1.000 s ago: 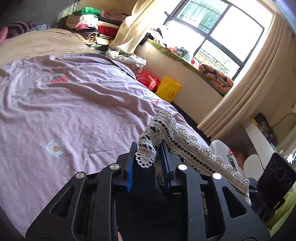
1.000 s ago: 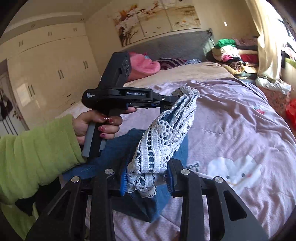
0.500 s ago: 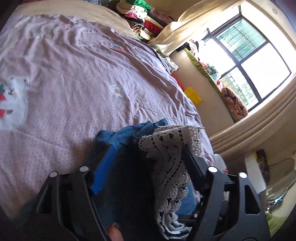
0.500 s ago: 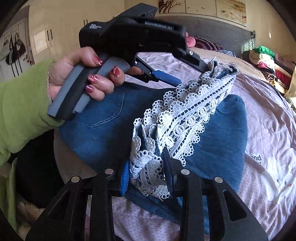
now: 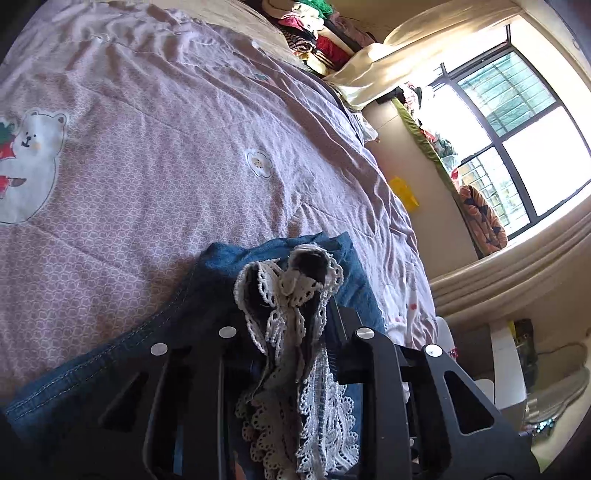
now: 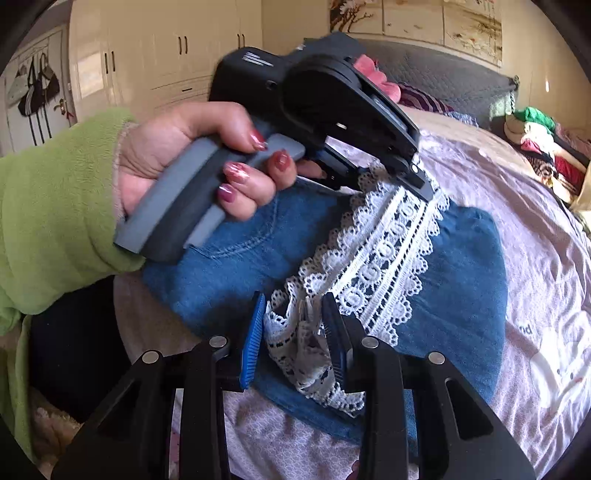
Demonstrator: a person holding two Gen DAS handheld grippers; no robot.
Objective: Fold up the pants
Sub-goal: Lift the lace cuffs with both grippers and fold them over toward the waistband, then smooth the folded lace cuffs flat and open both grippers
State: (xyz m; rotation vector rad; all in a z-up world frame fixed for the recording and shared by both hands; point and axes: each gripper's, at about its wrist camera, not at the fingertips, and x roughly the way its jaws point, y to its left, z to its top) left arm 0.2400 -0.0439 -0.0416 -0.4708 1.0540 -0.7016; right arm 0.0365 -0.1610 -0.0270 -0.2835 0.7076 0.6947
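Blue denim pants (image 6: 461, 280) with a white lace hem (image 6: 384, 251) lie folded on the pink bed cover (image 6: 517, 177). The hem stretches between the two grippers, low over the denim. My right gripper (image 6: 295, 328) has its blue pads close around one end of the lace. My left gripper (image 6: 402, 177), held by a hand in a green sleeve, pinches the other end. In the left wrist view the lace (image 5: 291, 295) bunches between the left gripper's fingers (image 5: 291, 332), over the denim (image 5: 343, 258).
The pink bed cover (image 5: 184, 166) with cartoon prints spreads beyond the pants. Piled clothes (image 5: 314, 33) sit at the bed's far corner. A window (image 5: 517, 122), curtains and a yellow bin (image 5: 404, 192) are off the bed's right side. Wardrobes (image 6: 166, 55) stand behind the left hand.
Both grippers have come down toward the bed with the lace hem, laying it over the denim. The left gripper tipped downward. Both jaws widened for a moment.
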